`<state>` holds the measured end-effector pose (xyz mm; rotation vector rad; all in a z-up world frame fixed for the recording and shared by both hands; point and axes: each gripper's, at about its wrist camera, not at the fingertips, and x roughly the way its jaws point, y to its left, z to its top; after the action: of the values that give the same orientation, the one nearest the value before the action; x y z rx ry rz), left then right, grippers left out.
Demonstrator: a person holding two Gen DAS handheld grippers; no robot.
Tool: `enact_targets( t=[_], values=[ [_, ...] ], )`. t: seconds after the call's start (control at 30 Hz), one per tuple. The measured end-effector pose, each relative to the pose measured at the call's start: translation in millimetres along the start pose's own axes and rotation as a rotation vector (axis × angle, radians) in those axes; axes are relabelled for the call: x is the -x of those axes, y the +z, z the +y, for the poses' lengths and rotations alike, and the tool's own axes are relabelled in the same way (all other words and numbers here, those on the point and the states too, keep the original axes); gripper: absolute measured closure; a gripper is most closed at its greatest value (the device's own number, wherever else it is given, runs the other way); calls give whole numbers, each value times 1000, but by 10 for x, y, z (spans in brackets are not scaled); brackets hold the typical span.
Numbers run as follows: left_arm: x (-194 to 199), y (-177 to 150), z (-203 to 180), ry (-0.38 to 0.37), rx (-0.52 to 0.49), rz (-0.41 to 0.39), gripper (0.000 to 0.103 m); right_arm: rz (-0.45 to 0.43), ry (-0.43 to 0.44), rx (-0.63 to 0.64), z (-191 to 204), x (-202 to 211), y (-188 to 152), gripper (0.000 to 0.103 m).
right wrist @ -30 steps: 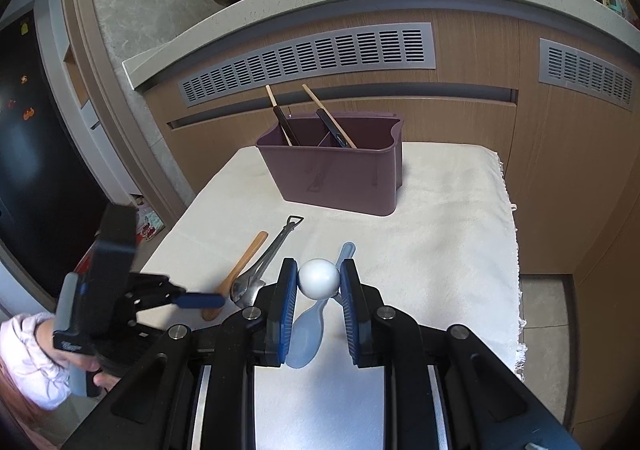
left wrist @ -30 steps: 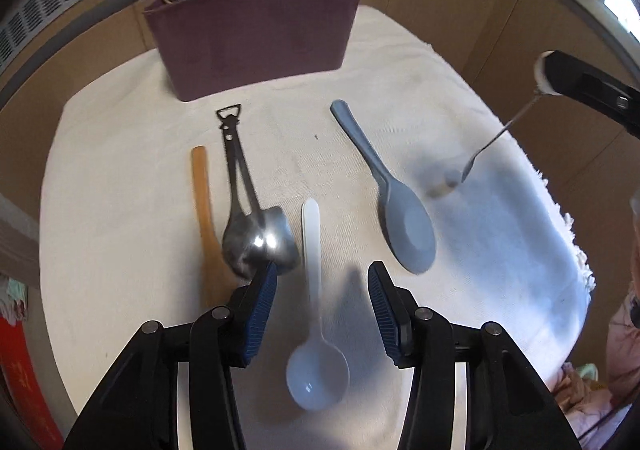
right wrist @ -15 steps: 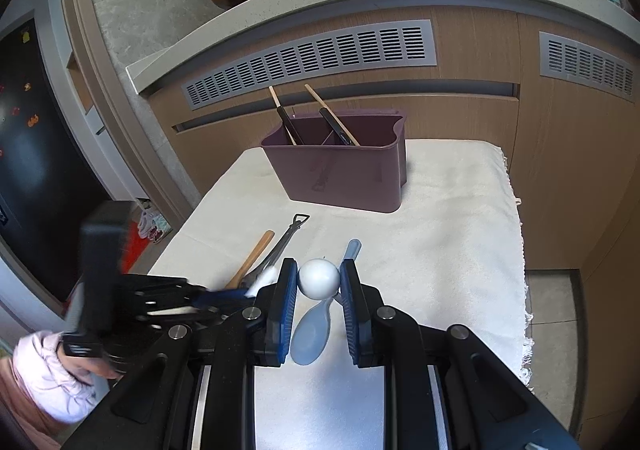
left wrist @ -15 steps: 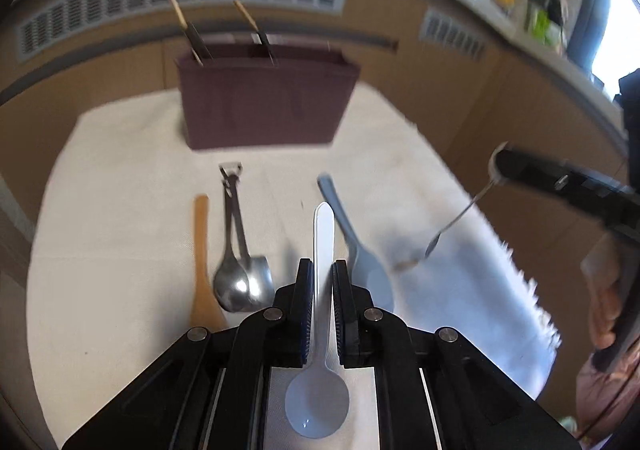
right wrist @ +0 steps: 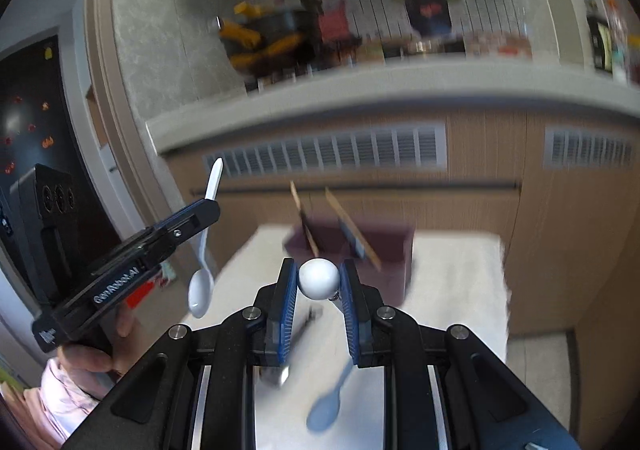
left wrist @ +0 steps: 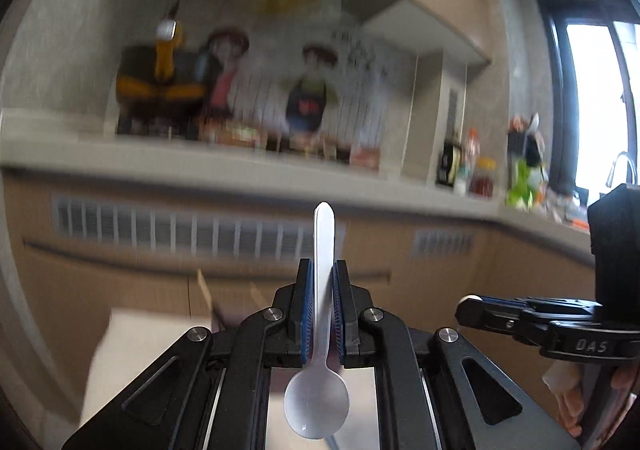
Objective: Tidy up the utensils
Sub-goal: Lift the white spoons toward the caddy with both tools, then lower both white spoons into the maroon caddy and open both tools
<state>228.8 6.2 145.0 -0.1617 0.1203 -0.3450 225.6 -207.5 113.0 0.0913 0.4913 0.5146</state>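
My left gripper (left wrist: 320, 270) is shut on a white plastic spoon (left wrist: 323, 250), held upright with the bowl down, lifted well above the table. It also shows in the right wrist view (right wrist: 206, 210), with the spoon (right wrist: 202, 286) hanging from it. My right gripper (right wrist: 319, 270) is shut on the white ball end (right wrist: 319, 279) of a thin metal utensil; its lower part is hidden. The right gripper appears in the left wrist view (left wrist: 468, 306). The maroon utensil holder (right wrist: 392, 250) stands at the table's far end with chopsticks (right wrist: 352, 228) in it.
On the white cloth (right wrist: 452, 274) lie a blue spoon (right wrist: 326, 408) and metal utensils (right wrist: 300, 334), blurred. A kitchen counter (left wrist: 240, 166) with bottles and a pot runs behind the table. Wood cabinet fronts with vents (right wrist: 328, 150) stand behind the holder.
My left gripper has lifted the white spoon off the cloth and tilted up, so its view now shows the counter. The right gripper has risen with its utensil.
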Motion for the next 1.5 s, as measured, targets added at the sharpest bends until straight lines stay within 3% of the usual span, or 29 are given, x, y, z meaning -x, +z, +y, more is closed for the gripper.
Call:
enact_targets(
  t=[0.13, 0.33, 0.63, 0.87, 1.07, 1.13, 1.17, 1.23, 1.3, 1.4, 1.5],
  values=[
    [-335, 378, 156, -7, 21, -118, 93, -119, 4, 34, 33, 7, 605, 83],
    [-955, 298, 482, 35, 60, -76, 93, -120, 2, 19, -88, -427, 886, 83],
    [-1672, -501, 654, 67, 70, 30, 93, 41, -1, -59, -482, -1364, 578, 83],
    [-1804, -897, 745, 78, 82, 100, 93, 146, -5, -68, -573, -1782, 261, 83],
    [-1891, -1183, 843, 77, 113, 217, 90, 217, -67, -63, -593, -2010, 23, 81],
    [-1863, -1166, 877, 69, 139, 236, 88, 244, -67, -54, -589, -2051, -35, 73],
    [-1823, -1137, 891, 65, 151, 241, 86, 248, -66, -52, -585, -2049, -44, 63],
    [-1710, -1044, 890, 80, 153, 244, 65, 235, -86, -36, -544, -1990, -39, 47],
    [-1529, -944, 864, 112, 131, 253, 51, 186, -121, 1, -470, -1851, -13, 34],
    [-1269, -848, 821, 144, 115, 260, 48, 124, -186, 58, -357, -1608, 15, 25],
    [-1000, -846, 808, 166, 114, 296, 39, 100, -236, 104, -245, -1402, -35, 11]
  ],
)
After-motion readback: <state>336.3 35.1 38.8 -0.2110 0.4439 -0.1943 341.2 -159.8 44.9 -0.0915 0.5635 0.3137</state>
